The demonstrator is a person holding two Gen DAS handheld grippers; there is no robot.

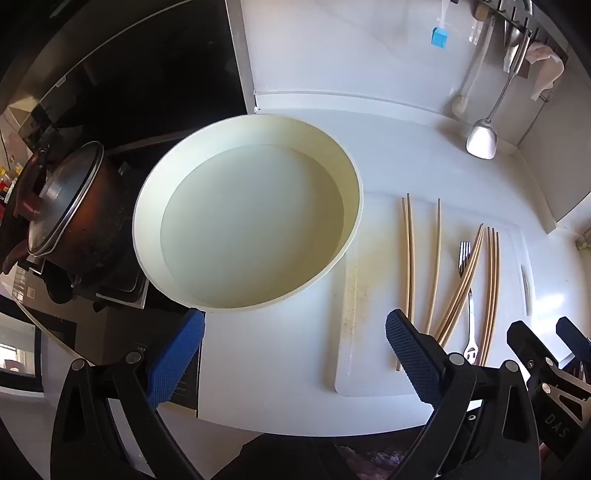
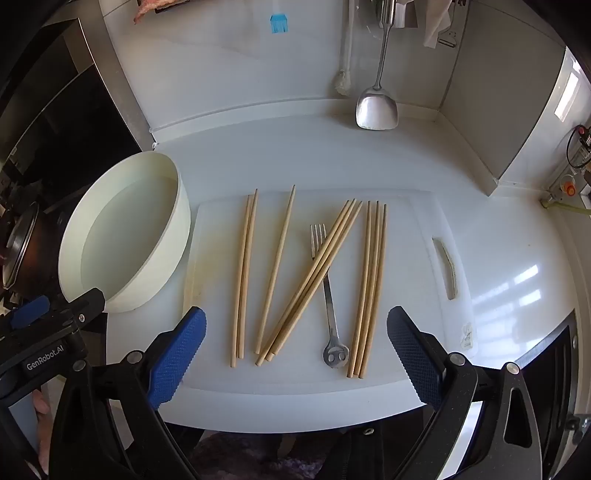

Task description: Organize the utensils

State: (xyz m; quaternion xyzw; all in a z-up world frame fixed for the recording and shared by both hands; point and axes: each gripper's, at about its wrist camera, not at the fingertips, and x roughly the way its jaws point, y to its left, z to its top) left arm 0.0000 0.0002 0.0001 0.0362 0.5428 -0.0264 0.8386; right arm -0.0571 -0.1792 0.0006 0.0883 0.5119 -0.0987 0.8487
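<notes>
Several wooden chopsticks lie in loose groups on a white cutting board, with a metal fork among them, partly under one group. A round cream basin stands empty at the board's left. My right gripper is open and empty above the board's near edge. My left gripper is open and empty, just in front of the basin. The chopsticks, the fork and the board show to its right.
A lidded dark pot sits on the stove at the left. A steel spatula, a white brush and a blue silicone brush hang on the back wall. The counter's front edge is close below both grippers.
</notes>
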